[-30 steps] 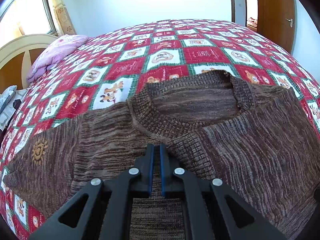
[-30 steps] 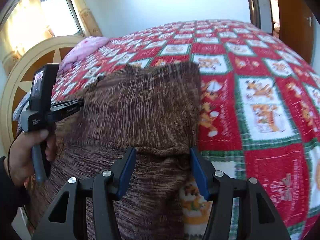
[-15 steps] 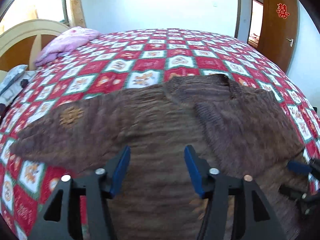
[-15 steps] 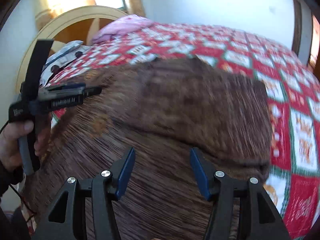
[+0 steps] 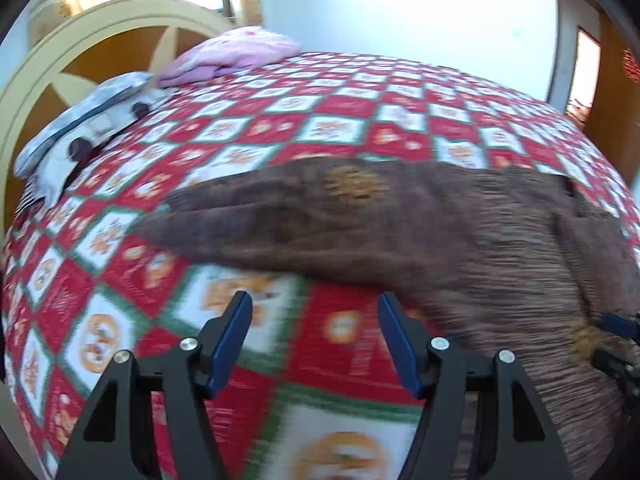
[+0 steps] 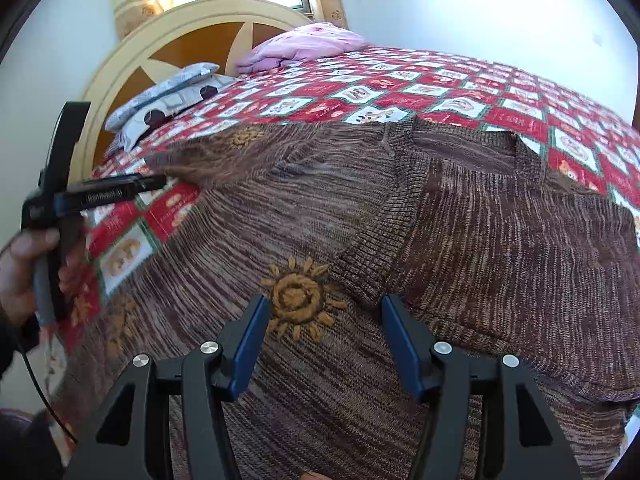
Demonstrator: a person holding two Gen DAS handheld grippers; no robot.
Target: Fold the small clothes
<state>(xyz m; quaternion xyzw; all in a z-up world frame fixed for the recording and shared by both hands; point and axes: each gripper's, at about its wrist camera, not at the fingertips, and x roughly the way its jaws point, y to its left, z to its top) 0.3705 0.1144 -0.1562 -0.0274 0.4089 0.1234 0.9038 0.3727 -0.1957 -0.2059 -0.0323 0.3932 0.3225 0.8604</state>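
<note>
A brown knit sweater [image 6: 400, 240] with orange sun embroidery lies flat on the red patchwork quilt [image 5: 340, 120]. Its right sleeve is folded over the body [image 6: 540, 248]. The left sleeve [image 5: 280, 220] stretches out to the left. My left gripper [image 5: 314, 304] hovers over bare quilt just below that sleeve; its jaws are opening and nothing is between them. A hand [image 6: 20, 276] holds it at the left of the right wrist view. My right gripper [image 6: 325, 304] hangs open above the sweater's chest, at a sun emblem [image 6: 298, 300]. One of its fingertips [image 5: 620, 325] shows at the right edge of the left wrist view.
A pink blanket [image 6: 304, 46] and grey patterned pillows [image 6: 168, 92] lie at the bed's head, against a round cream and brown headboard [image 5: 80, 52]. A wooden door [image 5: 616, 80] stands at the far right. Quilt stretches beyond the sweater's collar [image 6: 460, 148].
My left gripper let go of the sweater near the collar, opened, and swung left past the sleeve to over the quilt. My right gripper moved left from the folded sleeve to the chest.
</note>
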